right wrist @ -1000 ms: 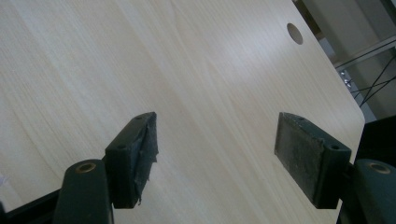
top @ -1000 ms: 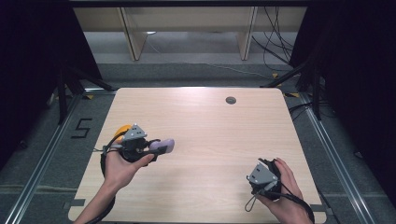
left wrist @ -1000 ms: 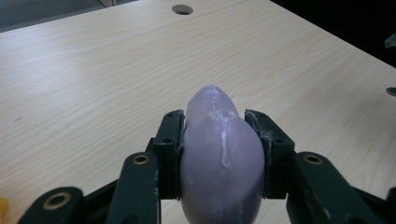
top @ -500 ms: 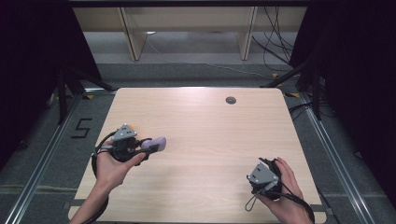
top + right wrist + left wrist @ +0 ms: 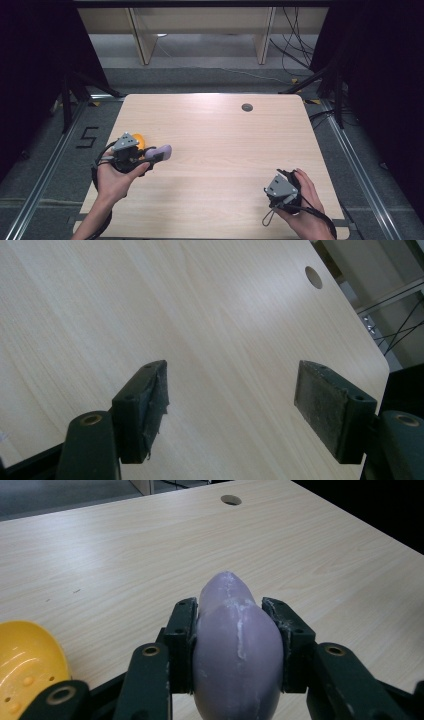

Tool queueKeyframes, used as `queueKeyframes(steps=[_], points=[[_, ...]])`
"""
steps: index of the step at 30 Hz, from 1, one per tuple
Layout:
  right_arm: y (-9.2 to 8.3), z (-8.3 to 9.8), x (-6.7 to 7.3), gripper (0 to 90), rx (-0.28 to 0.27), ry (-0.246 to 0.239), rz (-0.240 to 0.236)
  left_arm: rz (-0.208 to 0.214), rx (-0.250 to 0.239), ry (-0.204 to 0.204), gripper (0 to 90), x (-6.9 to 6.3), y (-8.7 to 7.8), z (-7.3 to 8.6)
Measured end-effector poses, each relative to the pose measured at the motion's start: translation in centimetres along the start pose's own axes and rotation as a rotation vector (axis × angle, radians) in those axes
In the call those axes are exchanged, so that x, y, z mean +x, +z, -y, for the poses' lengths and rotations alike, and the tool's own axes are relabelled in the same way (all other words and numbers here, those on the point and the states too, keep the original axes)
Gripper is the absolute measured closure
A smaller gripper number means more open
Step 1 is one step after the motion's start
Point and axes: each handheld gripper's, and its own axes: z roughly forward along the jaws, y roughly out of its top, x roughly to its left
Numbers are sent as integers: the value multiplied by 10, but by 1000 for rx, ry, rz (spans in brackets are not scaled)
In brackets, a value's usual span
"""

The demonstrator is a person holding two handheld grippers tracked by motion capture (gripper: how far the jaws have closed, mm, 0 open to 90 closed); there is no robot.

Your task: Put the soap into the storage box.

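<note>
A smooth purple egg-shaped object (image 5: 160,152) (image 5: 235,650) sits between the pads of my left gripper (image 5: 153,155) (image 5: 230,607), which is shut on it just above the wooden table (image 5: 225,145) near its left edge. A yellow plastic piece (image 5: 139,141) (image 5: 27,662) with small holes lies right beside that gripper. My right gripper (image 5: 284,179) (image 5: 230,390) rests in a hand at the table's near right corner. Its jaws stand wide apart with only bare wood between them.
A round cable hole (image 5: 247,107) (image 5: 230,500) (image 5: 313,277) sits near the table's far edge. Beyond the table are wooden furniture legs (image 5: 142,47) and loose cables (image 5: 295,50) on the floor. Metal rails run along both sides.
My left gripper has carried the purple object leftward, toward the table's left edge. The right gripper has stayed where it was.
</note>
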Motion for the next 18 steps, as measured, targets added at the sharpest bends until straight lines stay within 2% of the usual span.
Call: queueKeyframes(steps=[8, 15, 18], points=[[0, 0, 1, 305, 5, 12, 3, -23, -17, -30, 586, 8, -5, 4], [0, 0, 0, 306, 3, 3, -8, -57, -36, -43, 586, 16, -14, 5], [0, 0, 1, 306, 6, 16, -6, -72, -47, -54, 586, 20, -17, 5]])
